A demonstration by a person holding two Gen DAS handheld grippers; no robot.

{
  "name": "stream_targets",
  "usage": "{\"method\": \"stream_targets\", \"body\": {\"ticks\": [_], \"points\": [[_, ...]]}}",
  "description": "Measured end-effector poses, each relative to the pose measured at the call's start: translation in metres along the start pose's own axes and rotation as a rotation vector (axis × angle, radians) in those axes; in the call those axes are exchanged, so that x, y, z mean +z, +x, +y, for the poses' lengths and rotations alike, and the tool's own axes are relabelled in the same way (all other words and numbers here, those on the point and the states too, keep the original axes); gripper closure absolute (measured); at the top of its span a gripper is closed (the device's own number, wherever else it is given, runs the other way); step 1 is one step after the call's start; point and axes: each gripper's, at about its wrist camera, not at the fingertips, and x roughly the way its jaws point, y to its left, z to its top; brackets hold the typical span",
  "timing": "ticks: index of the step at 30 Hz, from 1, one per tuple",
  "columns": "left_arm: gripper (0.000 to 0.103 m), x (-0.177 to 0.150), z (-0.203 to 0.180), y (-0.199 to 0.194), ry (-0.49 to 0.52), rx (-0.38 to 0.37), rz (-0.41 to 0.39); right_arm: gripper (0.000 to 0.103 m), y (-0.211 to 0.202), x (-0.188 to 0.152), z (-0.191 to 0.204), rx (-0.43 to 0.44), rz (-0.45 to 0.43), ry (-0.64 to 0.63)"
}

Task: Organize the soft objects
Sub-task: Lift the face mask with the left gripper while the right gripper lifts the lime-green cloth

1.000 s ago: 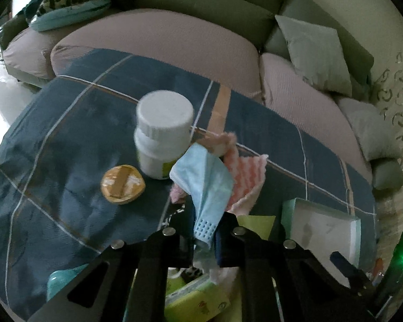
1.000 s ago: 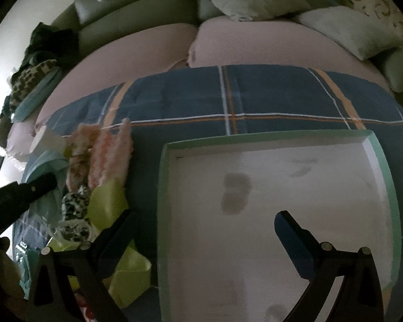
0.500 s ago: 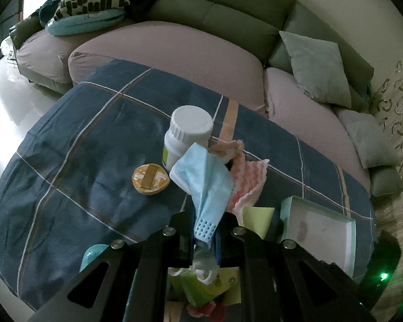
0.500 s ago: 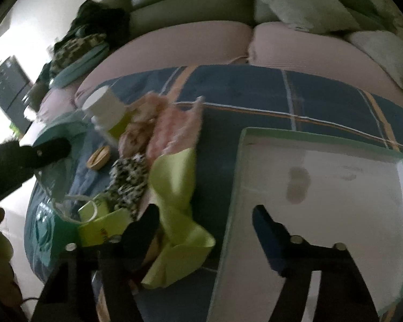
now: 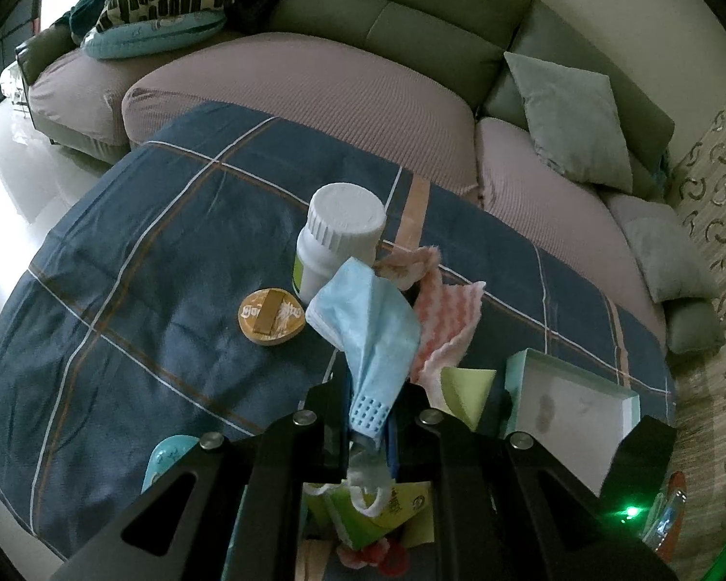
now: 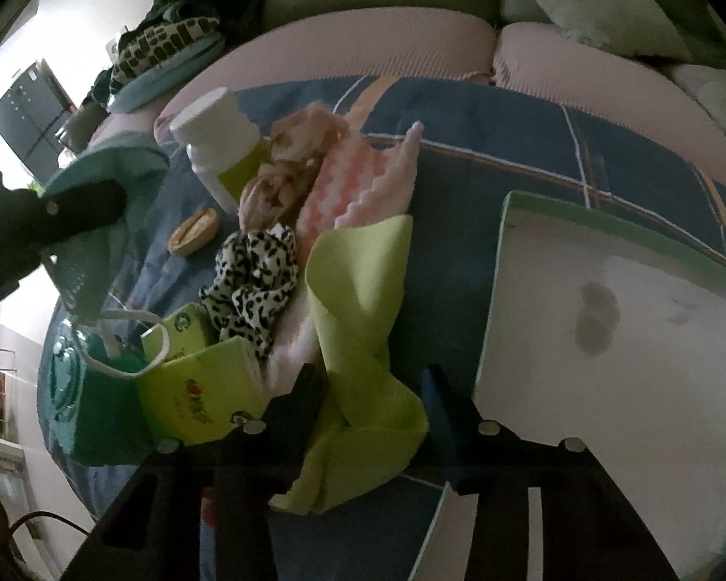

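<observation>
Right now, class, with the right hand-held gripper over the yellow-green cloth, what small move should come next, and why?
Probably finish closing the right hand-held gripper on the yellow-green cloth. Its jaws have just been closing, and the cloth's folds lie between them, but a gap remains. The open box sits beside it, ready to receive soft items.

sofa [image 5: 401, 24]: grey-green, curved | cushions [image 5: 571, 116]: pale | floor [image 5: 19, 160]: glossy white | light: dim

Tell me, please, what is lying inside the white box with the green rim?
Nothing lies in the white box; only dark smudges mark its floor. The right gripper hides its near corner.
</observation>
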Motion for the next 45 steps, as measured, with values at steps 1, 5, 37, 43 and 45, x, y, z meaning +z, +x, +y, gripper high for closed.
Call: {"method": "stream_targets", "body": {"ticks": [1, 5, 37, 43, 45], "points": [[0.092, 0.000, 0.000, 0.000, 0.001, 0.001, 0.002, 0.063, 0.002, -0.001, 0.001, 0.001, 0.004, -0.003], [0.092, -0.001, -0.001, 0.001, -0.001, 0.004, 0.003, 0.068, 0.011, -0.003, 0.001, -0.003, 0.026, 0.004], [0.092, -0.001, 0.002, 0.001, -0.002, 0.017, 0.012, 0.098, -0.016, 0.010, -0.015, 0.093, -0.080, 0.088], [0.092, -0.001, 0.002, 0.000, -0.003, 0.021, 0.009, 0.100, -0.028, 0.012, -0.017, 0.113, -0.135, 0.101], [0.092, 0.000, 0.002, -0.001, -0.004, 0.023, 0.008, 0.100, -0.033, 0.013, -0.017, 0.120, -0.154, 0.102]]}}
